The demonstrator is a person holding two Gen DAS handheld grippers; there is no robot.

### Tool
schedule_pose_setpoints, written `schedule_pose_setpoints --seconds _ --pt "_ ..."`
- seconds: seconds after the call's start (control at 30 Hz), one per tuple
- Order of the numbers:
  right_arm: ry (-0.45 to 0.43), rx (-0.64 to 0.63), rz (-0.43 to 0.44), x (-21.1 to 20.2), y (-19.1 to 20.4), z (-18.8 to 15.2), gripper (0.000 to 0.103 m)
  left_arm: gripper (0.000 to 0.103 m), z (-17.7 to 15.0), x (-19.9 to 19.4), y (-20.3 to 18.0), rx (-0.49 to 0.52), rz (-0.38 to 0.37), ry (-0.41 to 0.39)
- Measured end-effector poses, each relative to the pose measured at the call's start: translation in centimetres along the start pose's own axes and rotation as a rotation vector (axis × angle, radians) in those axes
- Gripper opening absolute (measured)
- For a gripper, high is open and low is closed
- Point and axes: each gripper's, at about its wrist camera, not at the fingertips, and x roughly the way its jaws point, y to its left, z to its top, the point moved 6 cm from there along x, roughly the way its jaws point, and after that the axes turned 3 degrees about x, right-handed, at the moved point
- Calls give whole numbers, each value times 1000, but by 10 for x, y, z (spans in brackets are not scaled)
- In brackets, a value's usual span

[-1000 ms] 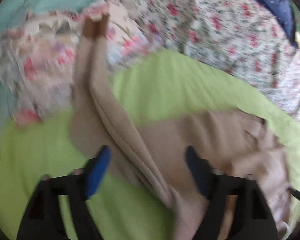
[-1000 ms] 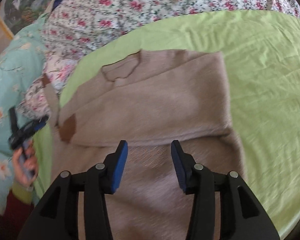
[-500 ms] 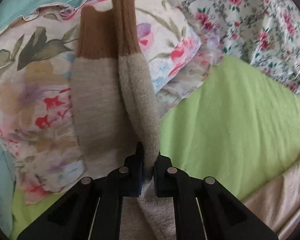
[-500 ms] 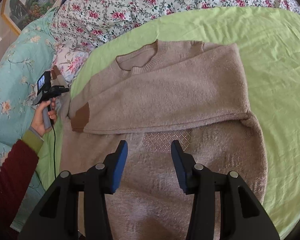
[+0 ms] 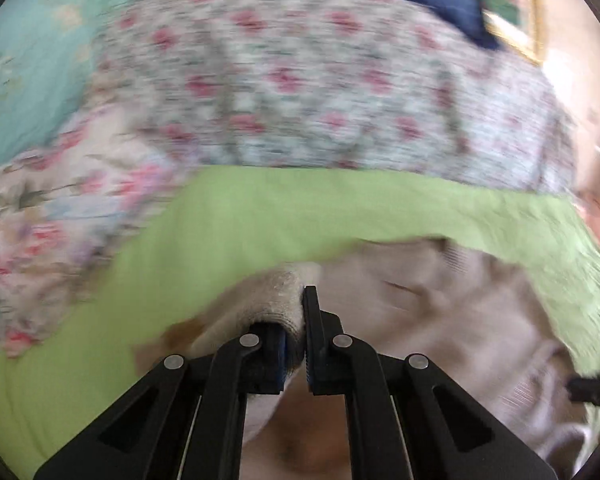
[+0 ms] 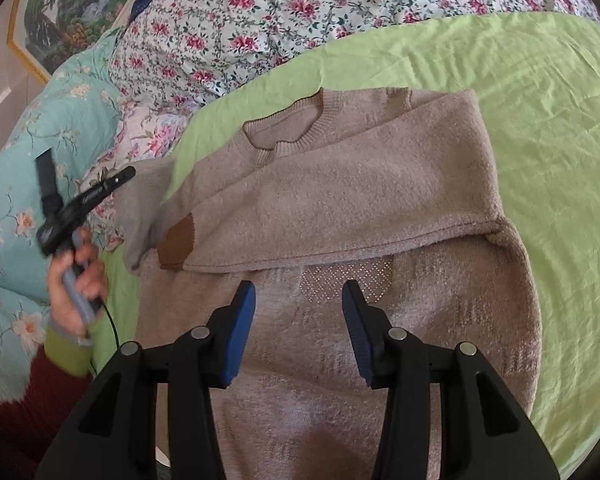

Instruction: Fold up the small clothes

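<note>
A beige knit sweater (image 6: 340,208) lies on a green sheet (image 6: 540,92), neck away from me. One sleeve is folded across the chest, its brown cuff (image 6: 178,240) at the left. My right gripper (image 6: 298,300) is open and empty, hovering over the sweater's lower body. My left gripper (image 5: 296,320) is shut on the other sleeve (image 5: 276,296) and lifts it beside the sweater's left edge; it also shows in the right wrist view (image 6: 126,174). The left wrist view is blurred by motion.
A floral quilt (image 6: 300,12) lies beyond the sheet. A turquoise flowered blanket (image 6: 16,168) and a floral pillow (image 5: 48,220) lie at the left. A framed picture (image 6: 60,12) hangs on the far wall. The person's hand (image 6: 76,280) holds the left gripper.
My left gripper shut on the left sleeve and has swung it off the pillow toward the sweater body. My right gripper stayed open above the sweater's lower part.
</note>
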Motion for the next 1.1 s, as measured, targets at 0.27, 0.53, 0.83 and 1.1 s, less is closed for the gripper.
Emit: schedule_pose_setpoints --seconds 0.27,0.53,0.83,1.1 --pt "-41 80 -23 -17 -30 4 47 6 -53 36 -124 226 -90 112" --pt "-34 45 -35 -11 -22 17 47 67 -91 41 -126 208 -133 208" --pt "30 -250 -2 48 83 27 47 74 -130 -30 -57 84 -49 178" --pt "82 -633 -124 150 185 18 57 74 -164 -31 46 -198 148 251"
